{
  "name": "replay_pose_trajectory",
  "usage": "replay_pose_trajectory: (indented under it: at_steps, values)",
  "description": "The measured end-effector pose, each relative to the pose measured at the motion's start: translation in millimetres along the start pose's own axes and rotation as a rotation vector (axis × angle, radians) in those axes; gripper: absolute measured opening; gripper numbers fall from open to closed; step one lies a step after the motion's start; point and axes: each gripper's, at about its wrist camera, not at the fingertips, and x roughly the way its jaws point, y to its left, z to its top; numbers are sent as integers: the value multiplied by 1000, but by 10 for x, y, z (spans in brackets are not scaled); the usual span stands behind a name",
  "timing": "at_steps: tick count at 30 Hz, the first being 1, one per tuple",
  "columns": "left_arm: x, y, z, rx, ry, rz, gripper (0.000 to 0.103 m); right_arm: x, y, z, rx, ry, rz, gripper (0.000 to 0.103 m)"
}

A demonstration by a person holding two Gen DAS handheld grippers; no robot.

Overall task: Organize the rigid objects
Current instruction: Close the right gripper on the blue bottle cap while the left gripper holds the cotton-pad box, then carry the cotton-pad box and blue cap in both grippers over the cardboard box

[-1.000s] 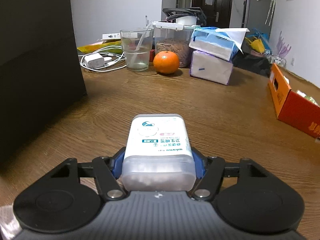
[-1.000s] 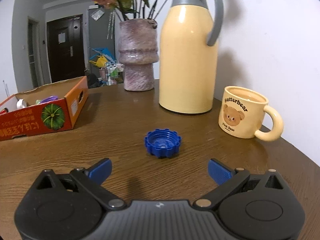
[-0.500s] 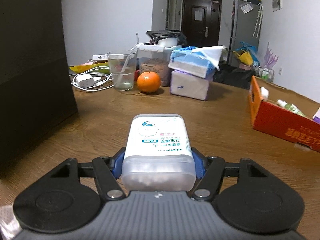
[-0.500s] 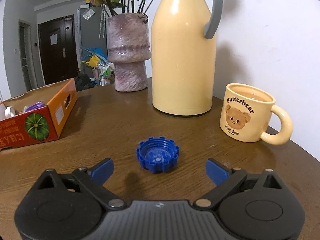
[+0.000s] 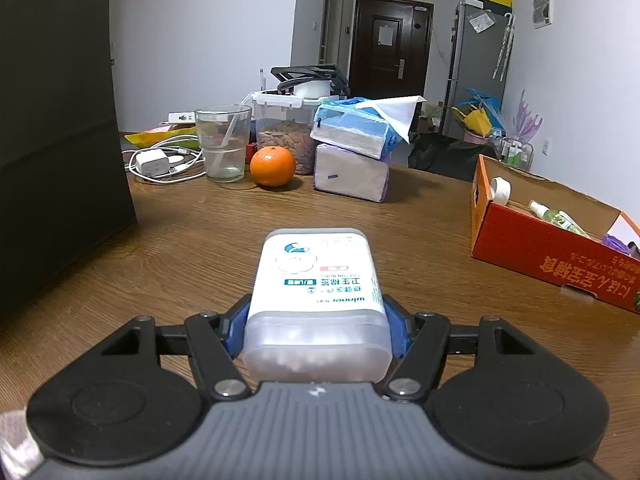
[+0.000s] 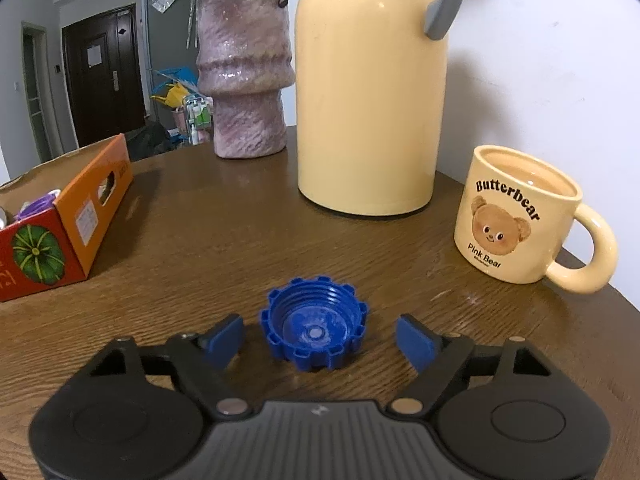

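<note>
My left gripper (image 5: 316,328) is shut on a white cotton-swab box (image 5: 316,292) with blue print, held above the wooden table. An orange cardboard box (image 5: 548,248) with small items inside lies to its right. In the right wrist view, my right gripper (image 6: 318,340) is open, its blue fingertips (image 6: 224,338) on either side of a blue ridged bottle cap (image 6: 314,330) that lies upside down on the table. The same orange box (image 6: 60,232) shows at the left.
Left view: a black box (image 5: 56,140) at the left, a glass (image 5: 224,140), an orange (image 5: 272,166), tissue packs (image 5: 352,152) and a charger with cables (image 5: 156,162) at the back. Right view: a yellow thermos (image 6: 372,92), a bear mug (image 6: 516,216), a purple vase (image 6: 244,76).
My left gripper has swung right with the swab box, bringing the orange box into view. My right gripper has moved forward, so the blue cap now lies between its fingers.
</note>
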Motion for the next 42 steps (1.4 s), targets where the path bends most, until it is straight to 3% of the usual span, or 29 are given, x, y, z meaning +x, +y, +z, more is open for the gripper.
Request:
replay_pose_trajectory:
  at_steps: [4,10,24,42]
  values:
    - [0,-4,-7,1,2,-2,67,38,9,24,-5,3,0,79]
    - [3,8,-11,1,4,-2,67,28,-2,41,2,-18,-7,53]
    - [-98,-195,-47,19,-8,-32,67,-217,29,-24,-6,-130,1,53]
    - [-343,-674,-100,50,-13,-163,67,-856,529,-212,-38,-241,153,53]
